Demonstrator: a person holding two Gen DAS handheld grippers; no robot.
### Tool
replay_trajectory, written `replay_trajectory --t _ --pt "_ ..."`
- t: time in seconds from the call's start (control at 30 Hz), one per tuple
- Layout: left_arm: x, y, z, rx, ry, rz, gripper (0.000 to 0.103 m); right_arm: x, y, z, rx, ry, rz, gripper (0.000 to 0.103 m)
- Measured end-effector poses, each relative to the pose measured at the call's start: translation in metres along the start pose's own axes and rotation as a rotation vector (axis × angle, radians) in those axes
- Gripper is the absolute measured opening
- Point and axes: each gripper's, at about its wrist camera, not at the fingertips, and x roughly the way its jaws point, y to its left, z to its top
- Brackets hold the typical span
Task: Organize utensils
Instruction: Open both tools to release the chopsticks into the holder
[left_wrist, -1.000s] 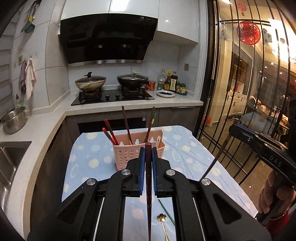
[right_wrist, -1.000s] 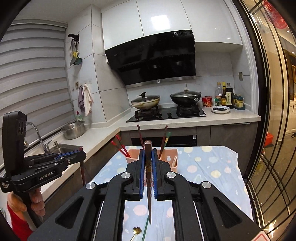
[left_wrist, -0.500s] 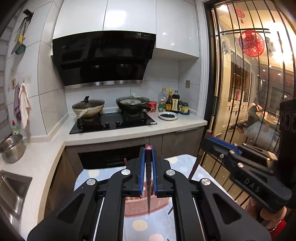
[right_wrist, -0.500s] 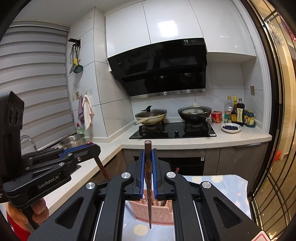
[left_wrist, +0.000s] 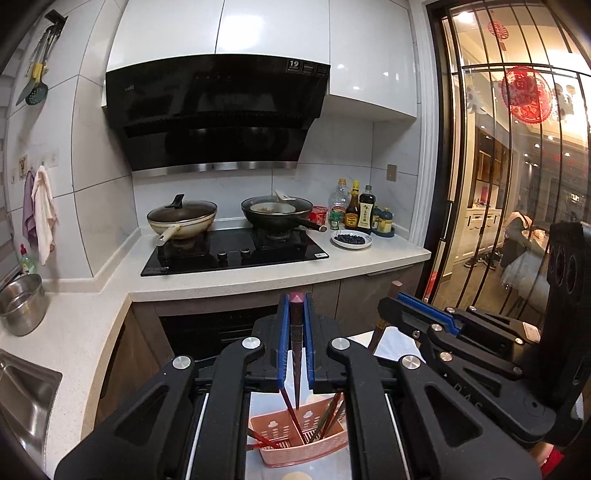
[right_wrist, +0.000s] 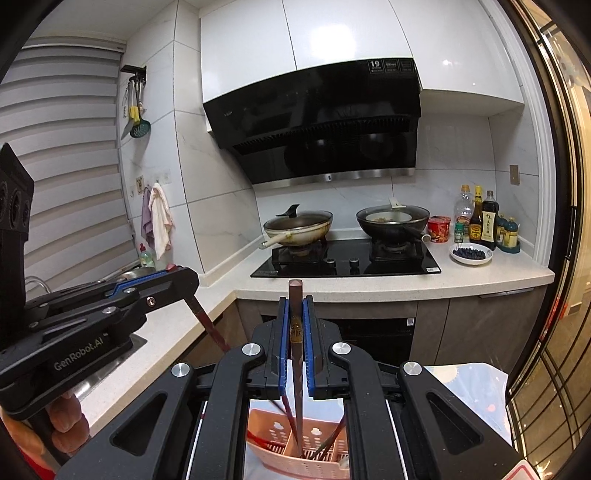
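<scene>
Two grippers each clenched a dark chopstick over the pink basket. Low in the centre of the left wrist view, the left gripper (left_wrist: 296, 325) pinched its chopstick (left_wrist: 295, 354) between blue pads (left_wrist: 283, 343), the square butt poking up past the fingertips and the tapered tip pointing down at the basket (left_wrist: 303, 448) at the bottom edge. That basket held several red and dark chopsticks leaning against its walls and stood on a pale spotted cloth (left_wrist: 391, 345). At the right of the same view, the right gripper (left_wrist: 397, 299) appeared from the side, closed on its own chopstick (left_wrist: 376, 334), which slanted downward. In the right wrist view the right gripper (right_wrist: 296, 325) sat low centre, its chopstick (right_wrist: 296, 369) upright between the pads, the tip reaching down into the basket (right_wrist: 295, 458) among the sticks already there. The left gripper (right_wrist: 183, 275) showed at middle left, gripping a chopstick (right_wrist: 207, 321) that angled down to the right; whether that tip had entered the basket I could not tell. Behind, across the upper half of both views, ran a counter (right_wrist: 406, 286) with a hob (right_wrist: 347, 258) and two pans.
</scene>
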Motion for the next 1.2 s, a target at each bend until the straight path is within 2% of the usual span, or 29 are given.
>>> replay_trajectory --t 0.3,0.63,0.67,0.73,0.77,0.8,0.87,1.2 --pt "0.021 0.011 -0.01 -0.021 0.038 0.004 0.007 0.028 -0.009 -0.019 0.016 0.057 -0.022 0.007" --pt "0.038 0.017 -0.027 -0.03 0.09 0.05 0.007 0.049 -0.018 -0.044 0.033 0.126 -0.051 0.007" --pt "0.039 0.017 -0.028 -0.027 0.095 0.061 0.011 0.049 -0.019 -0.046 0.042 0.124 -0.053 0.012" --pt "0.04 0.016 -0.031 -0.031 0.1 0.081 0.031 0.049 -0.021 -0.047 0.046 0.123 -0.06 0.016" --pt "0.04 0.016 -0.032 -0.036 0.096 0.092 0.045 0.048 -0.021 -0.047 0.047 0.12 -0.062 0.019" --pt "0.039 0.016 -0.033 -0.034 0.088 0.103 0.05 0.046 -0.022 -0.047 0.047 0.115 -0.065 0.021" --pt "0.038 0.015 -0.036 -0.026 0.088 0.115 0.051 0.042 -0.022 -0.047 0.045 0.107 -0.07 0.031" --pt "0.031 0.01 -0.045 -0.026 0.11 0.111 0.057 0.019 -0.018 -0.053 0.029 0.104 -0.068 0.032"
